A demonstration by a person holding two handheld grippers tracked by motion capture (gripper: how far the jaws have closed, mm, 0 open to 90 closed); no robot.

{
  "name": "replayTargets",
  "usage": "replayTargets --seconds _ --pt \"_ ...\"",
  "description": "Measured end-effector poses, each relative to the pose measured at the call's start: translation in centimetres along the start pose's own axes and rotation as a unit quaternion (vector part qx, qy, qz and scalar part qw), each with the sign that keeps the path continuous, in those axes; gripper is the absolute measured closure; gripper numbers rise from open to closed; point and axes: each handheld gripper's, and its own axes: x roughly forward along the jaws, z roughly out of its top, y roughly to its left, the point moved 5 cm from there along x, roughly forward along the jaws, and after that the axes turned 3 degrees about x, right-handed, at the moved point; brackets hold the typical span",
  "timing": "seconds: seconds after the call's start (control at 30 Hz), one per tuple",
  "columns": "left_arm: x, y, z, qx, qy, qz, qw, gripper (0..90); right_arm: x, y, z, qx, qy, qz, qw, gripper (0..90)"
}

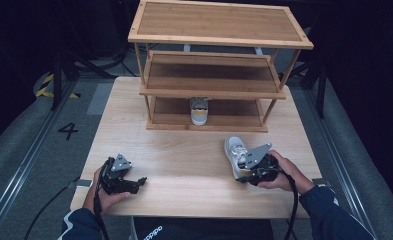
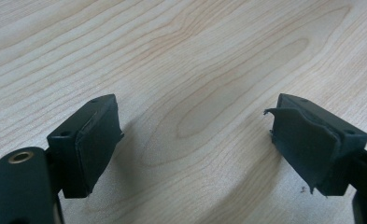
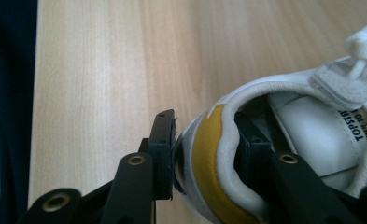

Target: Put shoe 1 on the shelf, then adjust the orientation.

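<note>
Gripping the heel of a white sneaker with a yellow heel patch (image 1: 235, 156), right tool (image 1: 258, 167) clamped tight: one pad pressing the outside of the heel (image 3: 165, 149), the other tucked inside the collar against the lining. Sitting toward the right side of the pale wooden desk (image 1: 184, 165), that shoe, toe pointing up toward the shelf, white laces and a printed tongue label showing in the right tool view. Can't tell from the pics whether the sole is resting on the desk or hovering just off it.

Resting near the front left corner of the desk, left tool (image 1: 134, 184), jaws spread wide with nothing but bare wood grain between them. Looking a bit chewed up, the rubber pad (image 2: 307, 140) on one side, peeling at its edge, in the left tool view.

Standing at the far end of the desk, a three-tier bamboo shoe rack (image 1: 219, 30). Sitting on its bottom shelf, roughly in the middle, a matching white sneaker with a yellow heel (image 1: 199, 111), heel facing the camera. Well apart, the two shoes, with open desk between them.

Poking in at the bottom, dark blue sleeves with a white stripe on the left one (image 1: 76, 225).
</note>
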Motion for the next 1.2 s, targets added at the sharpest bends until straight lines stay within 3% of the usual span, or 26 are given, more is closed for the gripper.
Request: replayTargets --seconds 0.23,0.27,0.5,0.6,0.77,1.2 --pt "0.0 0.0 0.0 -0.001 0.0 -0.001 1.0 16.0 -1.4 -2.9 1.6 0.011 -0.012 -0.032 0.9994 65.3" --pt "0.0 0.0 0.0 -0.001 0.0 -0.001 1.0 16.0 -1.4 -2.9 1.6 0.011 -0.012 -0.032 0.9994 65.3" --pt "0.0 0.0 0.0 0.0 0.0 -0.002 1.0 16.1 -1.6 -6.7 3.5 0.033 -0.012 -0.063 0.9974 65.3" --pt "0.1 0.0 0.0 0.001 -0.002 -0.004 1.0 16.1 -1.5 -7.4 3.9 0.036 -0.012 -0.065 0.9972 65.3" --pt "0.1 0.0 0.0 0.0 -0.001 -0.004 1.0 16.2 -0.1 -9.6 4.9 0.043 -0.004 -0.07 0.9966 65.4" --pt "0.1 0.0 0.0 0.003 -0.001 -0.005 1.0 16.3 3.2 -13.4 6.6 0.06 -0.001 -0.063 0.9962 65.2"
